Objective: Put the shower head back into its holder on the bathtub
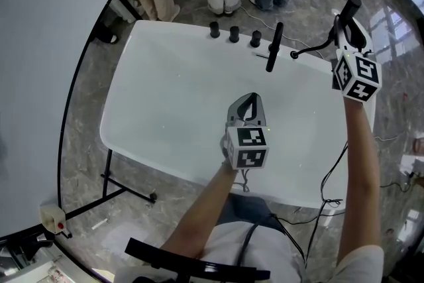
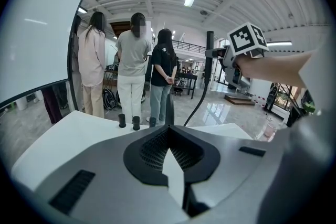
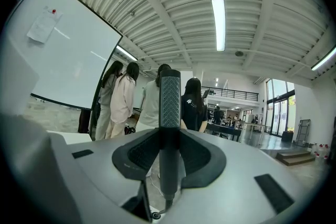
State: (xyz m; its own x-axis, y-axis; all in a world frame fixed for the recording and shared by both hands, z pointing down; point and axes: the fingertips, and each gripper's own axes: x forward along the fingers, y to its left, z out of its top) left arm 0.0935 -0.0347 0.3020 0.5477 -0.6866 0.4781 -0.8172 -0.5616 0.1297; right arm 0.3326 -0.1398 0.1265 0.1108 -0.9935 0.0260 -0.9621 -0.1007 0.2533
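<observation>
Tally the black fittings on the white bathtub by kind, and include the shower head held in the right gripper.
knobs: 3
tall post: 1
shower head: 1
Total: 5

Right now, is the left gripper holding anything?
No: in its own view the left gripper has its jaws closed together, with nothing between them.
</observation>
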